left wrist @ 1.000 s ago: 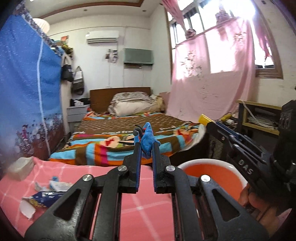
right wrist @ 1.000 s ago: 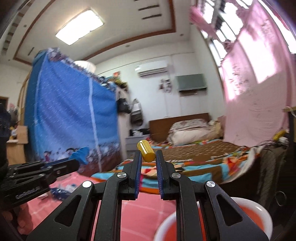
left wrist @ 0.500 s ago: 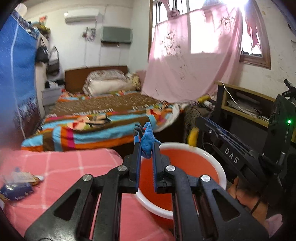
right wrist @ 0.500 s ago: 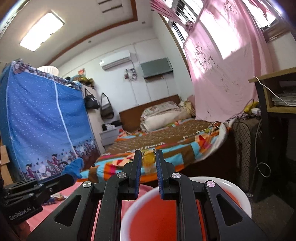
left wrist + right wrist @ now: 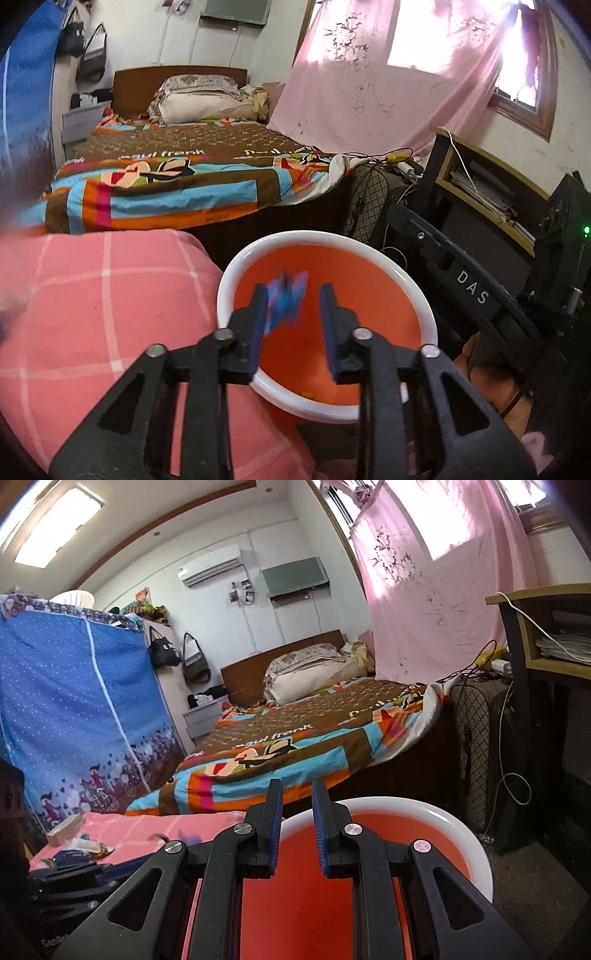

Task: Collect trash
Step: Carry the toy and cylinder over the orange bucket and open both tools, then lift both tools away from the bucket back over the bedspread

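Over orange basin [image 5: 413,291], left gripper [image 5: 293,317] parted, blue scrap [image 5: 286,304]

The basin [image 5: 236,273] stands just right of the checked blanket [image 5: 103,295], before the bed [image 5: 177,166]. A wrapper [image 5: 286,301] hangs between the left gripper's [image 5: 291,310] spread fingers, over the basin. The right gripper [image 5: 297,821] sits above its near rim, beside a fan [image 5: 472,738].

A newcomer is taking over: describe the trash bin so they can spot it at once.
Find the pink checked tabletop at the foot of the bed with the colourful striped blanket. The bin stands at that tabletop's right edge, below the open left gripper. It is the only round container there, with a white rim and an orange inside.
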